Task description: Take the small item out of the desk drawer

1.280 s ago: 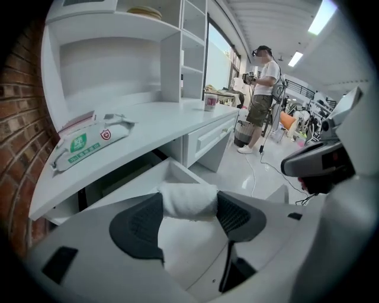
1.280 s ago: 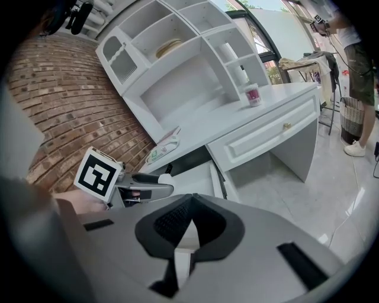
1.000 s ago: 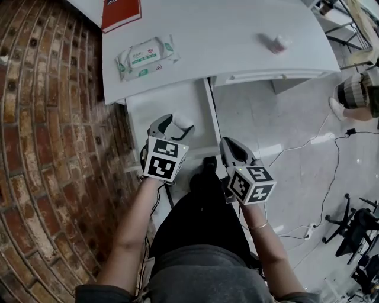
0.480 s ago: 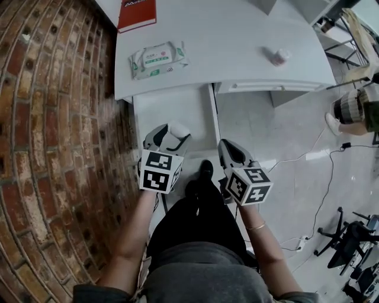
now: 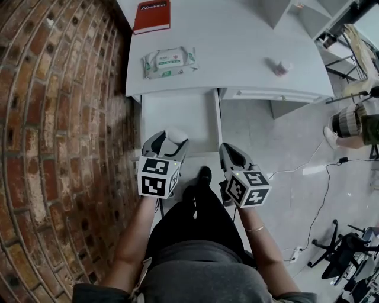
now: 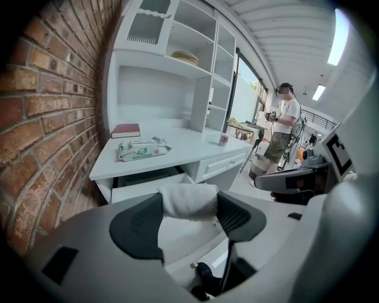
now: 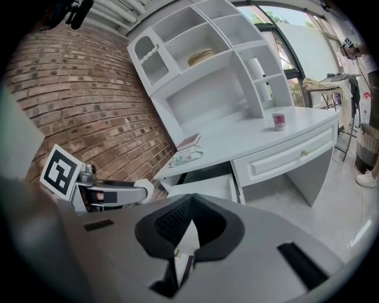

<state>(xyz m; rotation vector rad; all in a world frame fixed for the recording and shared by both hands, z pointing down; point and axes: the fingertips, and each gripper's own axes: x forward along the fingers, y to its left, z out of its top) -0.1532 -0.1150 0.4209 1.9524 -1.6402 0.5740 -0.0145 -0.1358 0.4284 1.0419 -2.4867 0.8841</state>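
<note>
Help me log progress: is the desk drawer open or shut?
Open: the drawer stands pulled out from under the desk top, its white inside showing. The left gripper holds a small white roll.

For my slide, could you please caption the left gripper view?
Left hand-held gripper holding a small white cloth roll near the open white drawer.

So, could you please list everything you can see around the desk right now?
Desk: one, white, against the brick wall.
Drawer: one, white, pulled open under the desk, beside the wall.
Book: one, red, on the desk's back corner by the wall.
Wipes pack: one, white and green, on the desk near the book.
Small cup: one, pinkish, on the desk's right part.
Rolled cloth: one, white, in the left tongs.
Bystander: one, white top, background.
Left tongs: grey, shut on the cloth.
Right tongs: grey, shut, empty.
</note>
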